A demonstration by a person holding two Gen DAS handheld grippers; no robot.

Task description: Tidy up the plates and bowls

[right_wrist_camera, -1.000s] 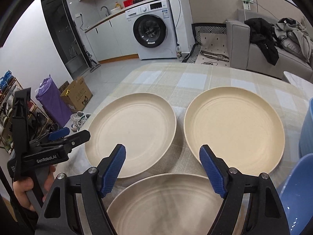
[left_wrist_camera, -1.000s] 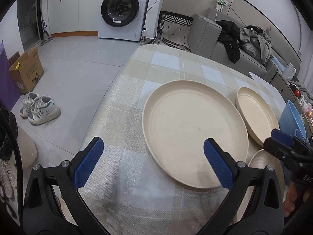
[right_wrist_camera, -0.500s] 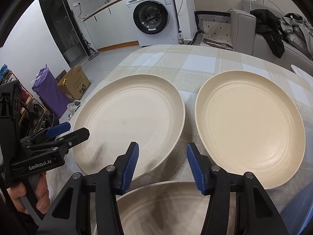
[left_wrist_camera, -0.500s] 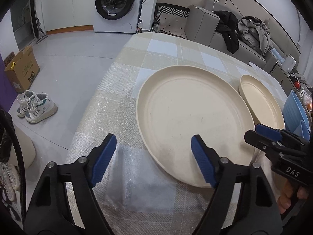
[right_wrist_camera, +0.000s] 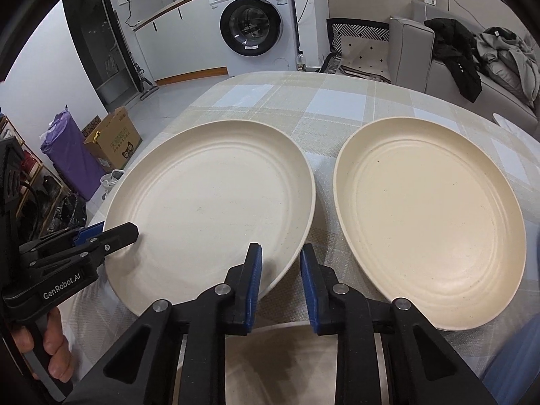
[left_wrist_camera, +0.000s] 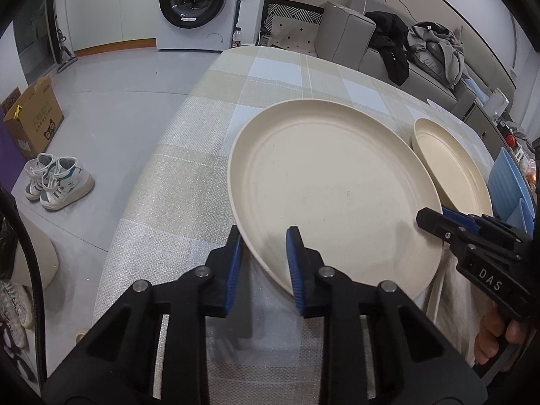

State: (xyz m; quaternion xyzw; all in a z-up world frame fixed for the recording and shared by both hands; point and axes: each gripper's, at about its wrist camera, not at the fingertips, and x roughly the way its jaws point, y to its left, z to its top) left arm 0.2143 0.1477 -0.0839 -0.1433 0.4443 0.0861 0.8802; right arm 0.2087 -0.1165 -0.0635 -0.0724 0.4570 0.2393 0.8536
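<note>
A large cream plate (left_wrist_camera: 337, 185) (right_wrist_camera: 209, 202) lies on the checked tablecloth. My left gripper (left_wrist_camera: 265, 260) (right_wrist_camera: 111, 231) has its jaws closing on the plate's near-left rim, one pad over the plate and one under the rim's outside. My right gripper (right_wrist_camera: 280, 270) (left_wrist_camera: 438, 214) is closing the same way on the plate's near-right rim. A second, yellower plate (right_wrist_camera: 428, 216) (left_wrist_camera: 452, 168) sits just right of the large one. A third cream plate (right_wrist_camera: 297, 354) lies under the right gripper at the table's near edge.
Blue bowls (left_wrist_camera: 506, 182) stand at the far right of the table. The table's left edge (left_wrist_camera: 162, 155) drops to a grey floor with sneakers (left_wrist_camera: 57, 182) and a cardboard box (left_wrist_camera: 30, 114). A washing machine (right_wrist_camera: 249, 20) and a sofa (left_wrist_camera: 388, 50) stand beyond.
Both grippers sank toward the large plate, and their jaws narrowed from wide apart to a thin gap around its rim, left gripper on the left side, right gripper on the right side.
</note>
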